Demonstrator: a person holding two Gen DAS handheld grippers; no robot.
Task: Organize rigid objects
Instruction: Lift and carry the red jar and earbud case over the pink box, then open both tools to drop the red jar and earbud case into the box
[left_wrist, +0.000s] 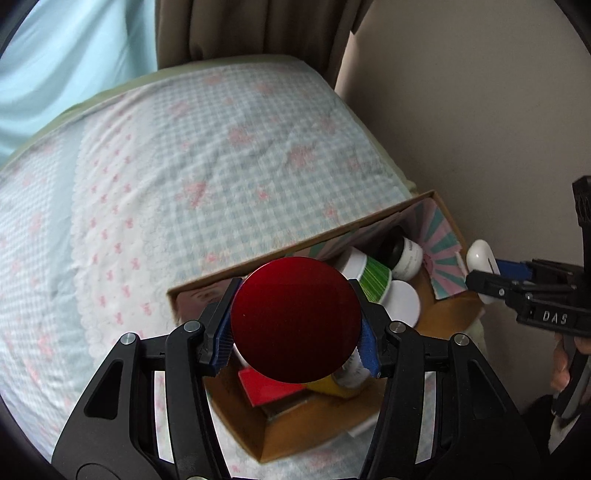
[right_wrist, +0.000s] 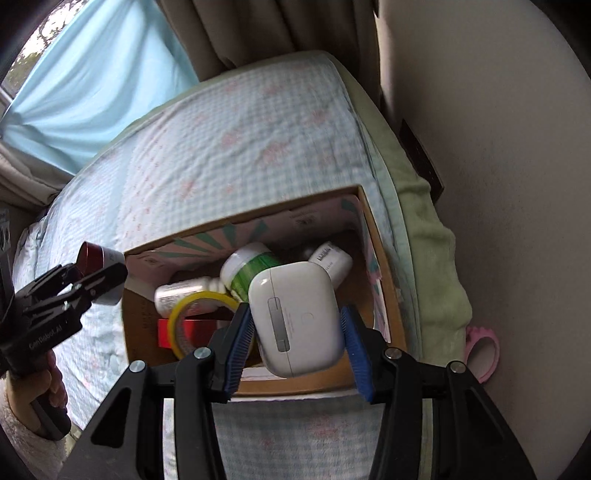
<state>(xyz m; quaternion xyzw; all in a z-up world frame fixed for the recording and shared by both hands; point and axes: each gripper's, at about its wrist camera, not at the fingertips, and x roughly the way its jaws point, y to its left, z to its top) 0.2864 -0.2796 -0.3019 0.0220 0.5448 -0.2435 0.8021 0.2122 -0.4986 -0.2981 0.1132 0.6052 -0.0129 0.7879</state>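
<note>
Your left gripper (left_wrist: 295, 321) clamps a red-lidded jar (left_wrist: 295, 319), pads tight on both sides, held over the near end of the box (left_wrist: 295, 439); your right gripper (right_wrist: 295, 341) pinches a white case (right_wrist: 297, 317) above the box's middle; box sits on the checked bedspread (left_wrist: 184, 166) by the wall; inside lie a green-labelled bottle (right_wrist: 255, 271), yellow tape roll (right_wrist: 195, 314), red block (right_wrist: 192, 332) and white bottles, jumbled; pink ring (right_wrist: 482, 350) beside the bed.
</note>
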